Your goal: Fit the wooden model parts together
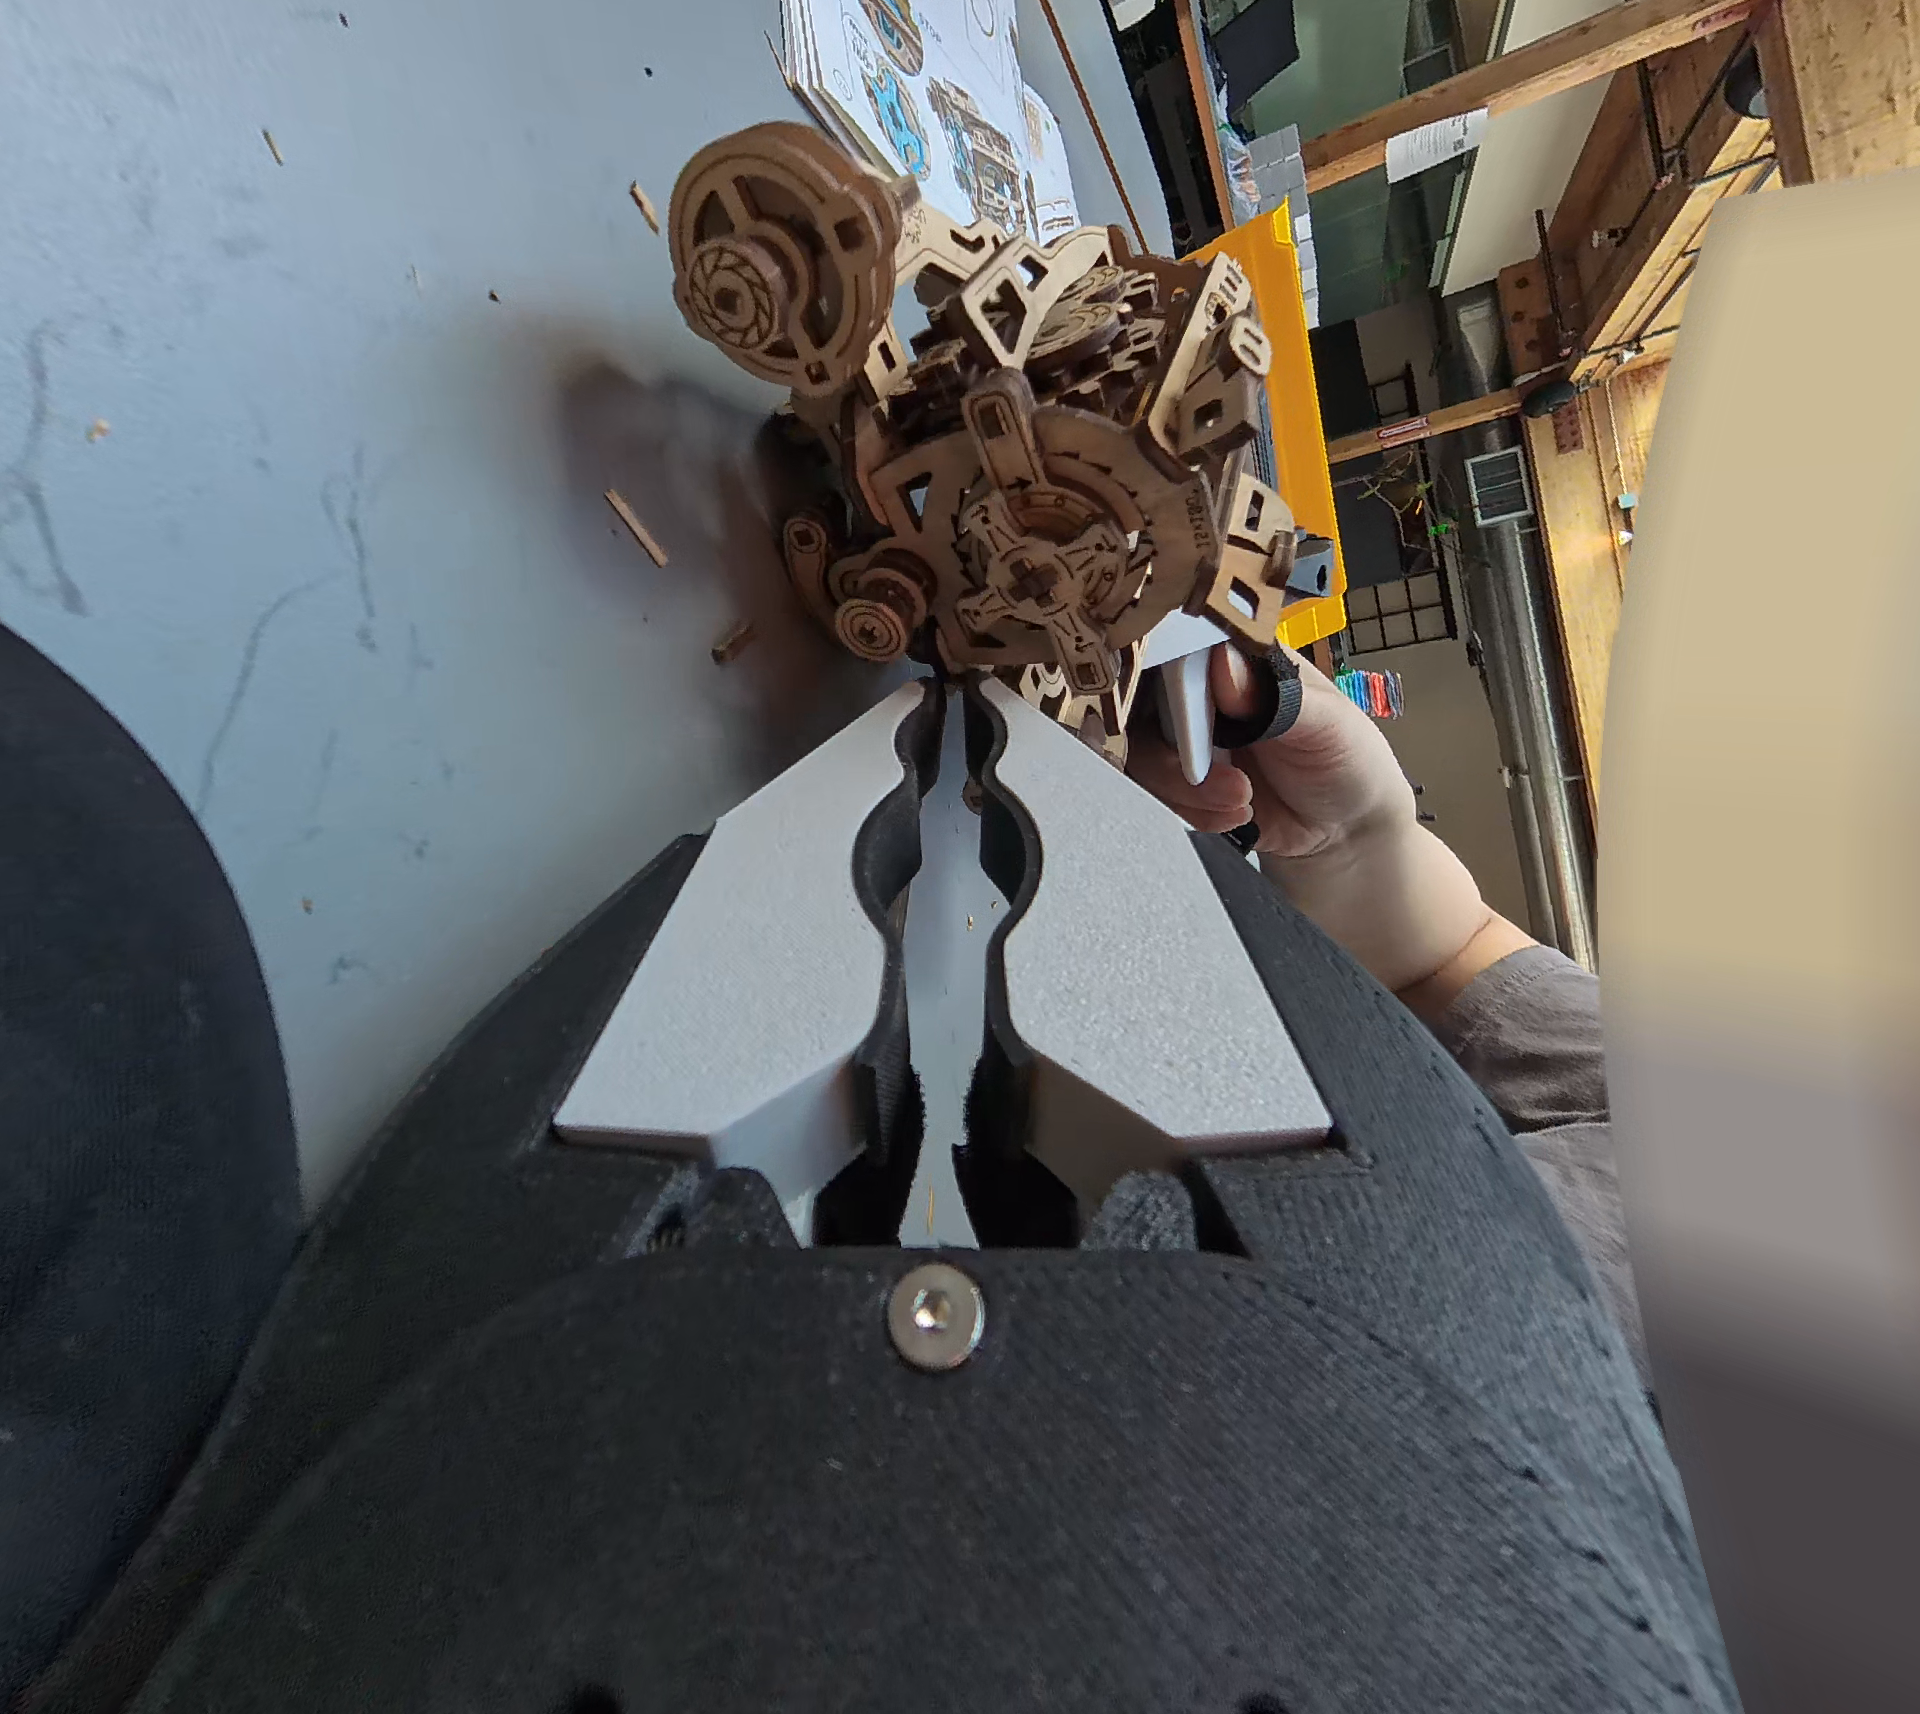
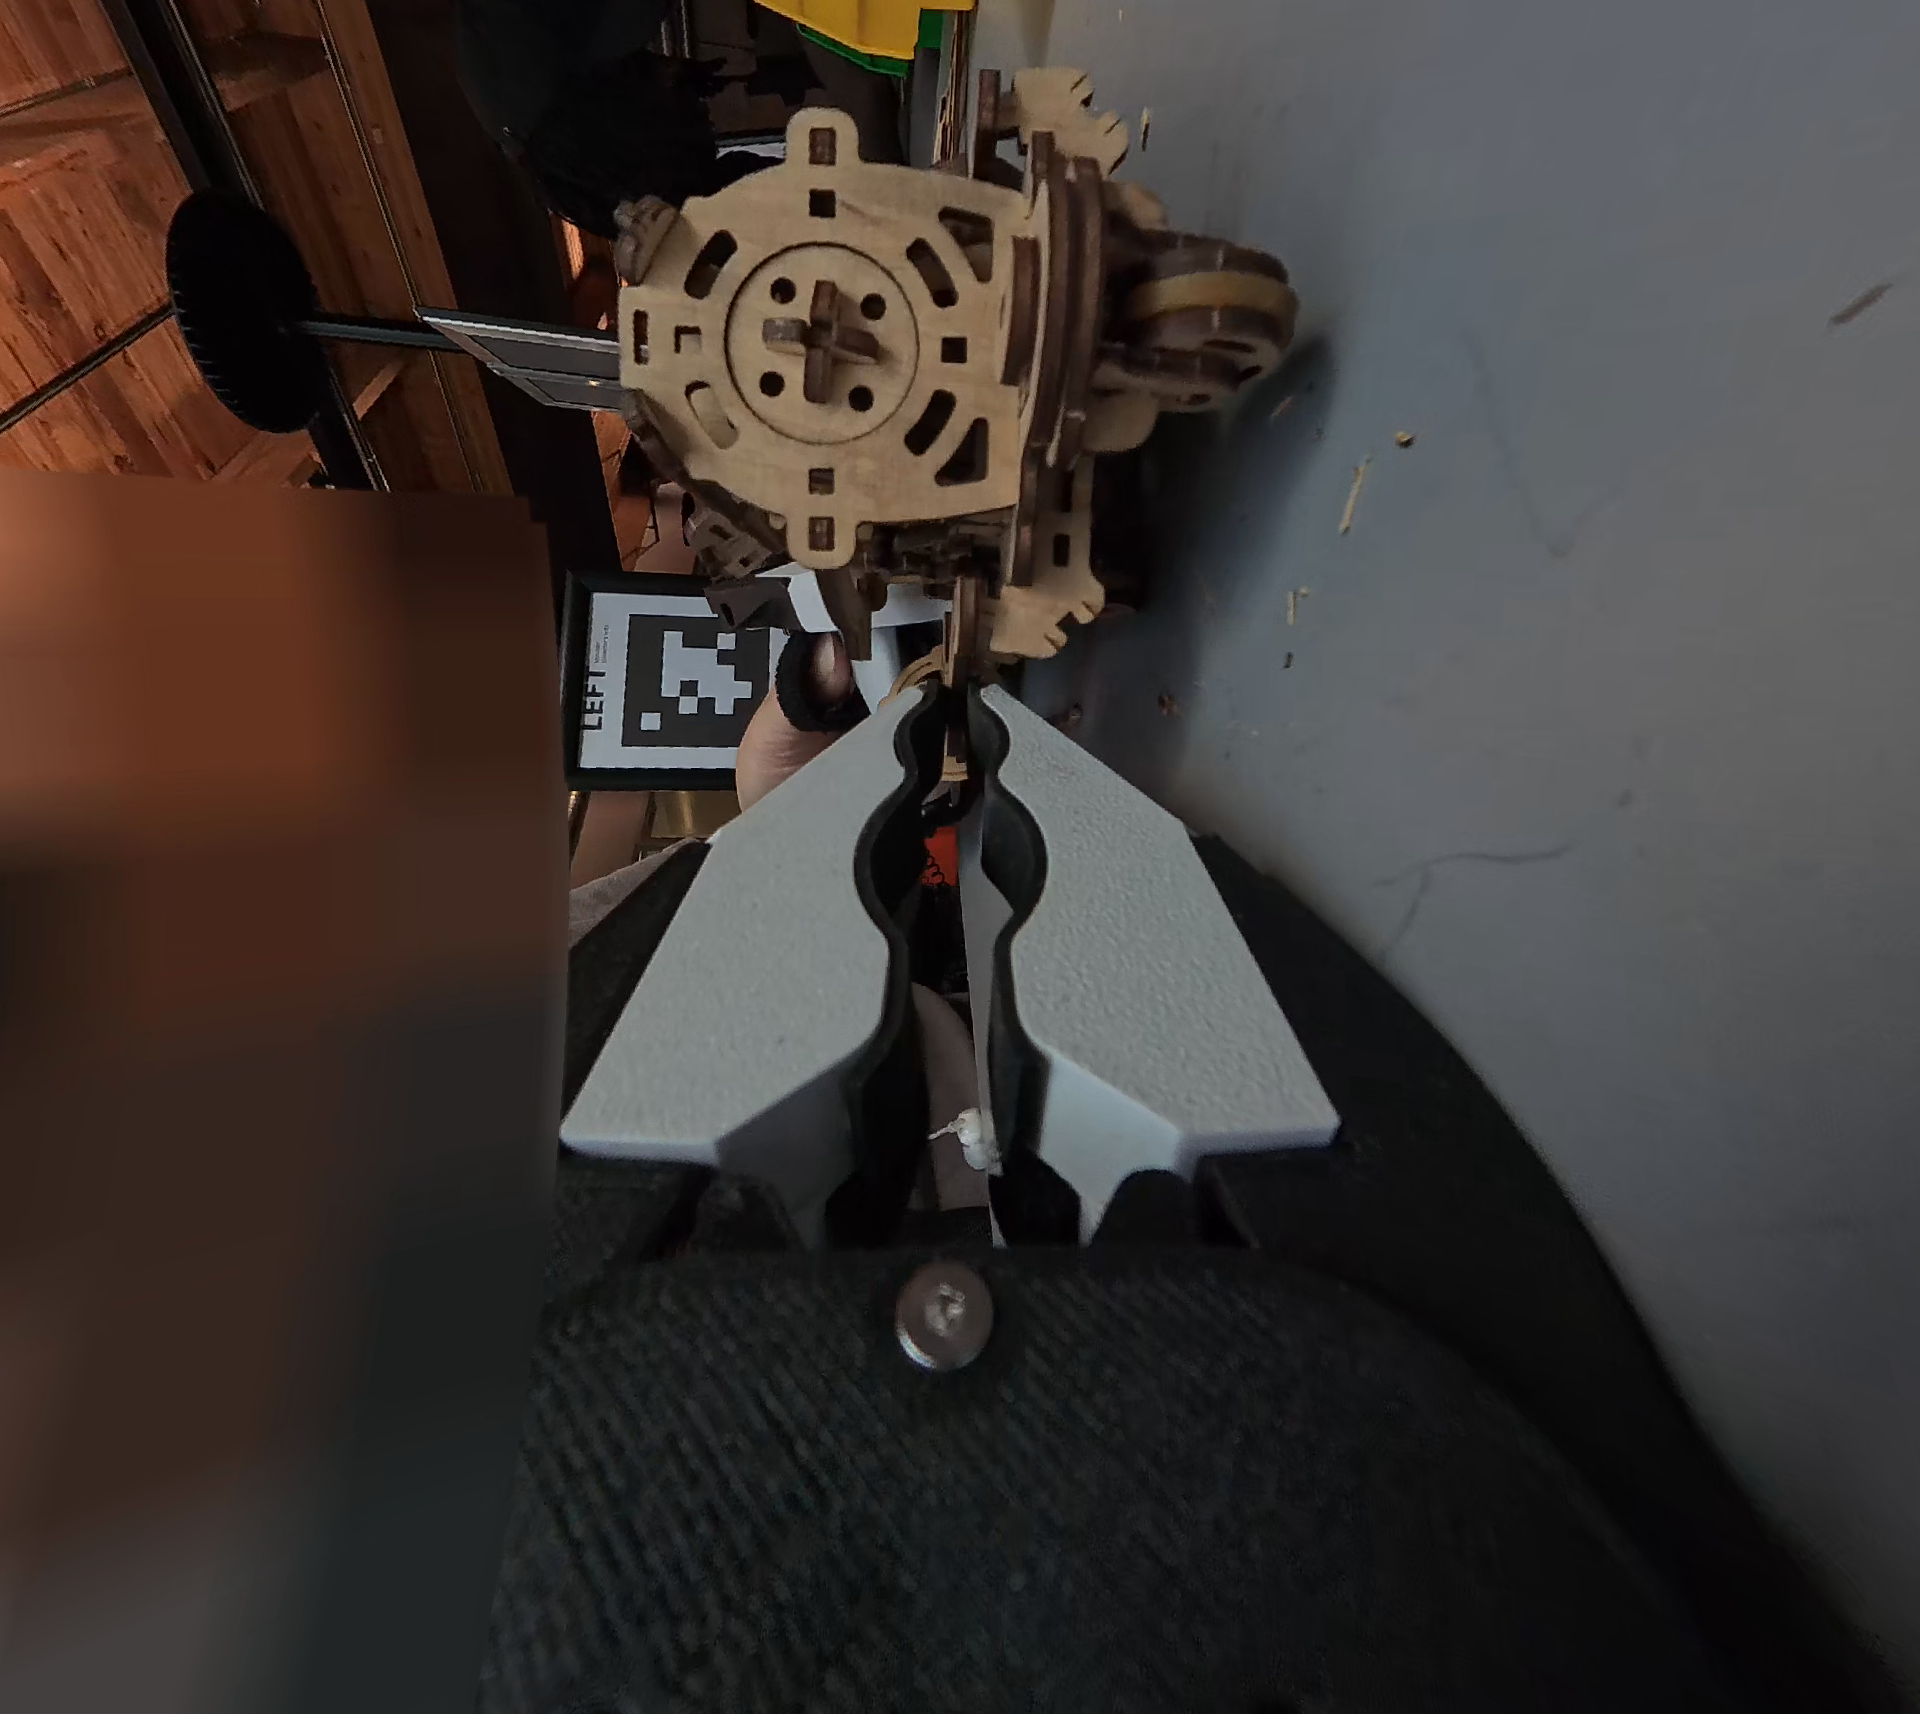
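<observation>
The wooden model, a cluster of gears and wheels, is held up against the grey tabletop. The left hand-held gripper is clenched at the model's lower edge, seemingly pinching a thin wooden piece, though that spot is dark. The right hand-held gripper grips a thin wooden tab under the model from the opposite side. An instruction booklet lies nearby, with wood splinters scattered around.

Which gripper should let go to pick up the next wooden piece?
Probably the left gripper. It pinches only a thin bottom edge of the wooden model, and loose wooden slivers lie on the table just beside it. The right gripper also grips a thin plate, so it could keep the model steady.
</observation>
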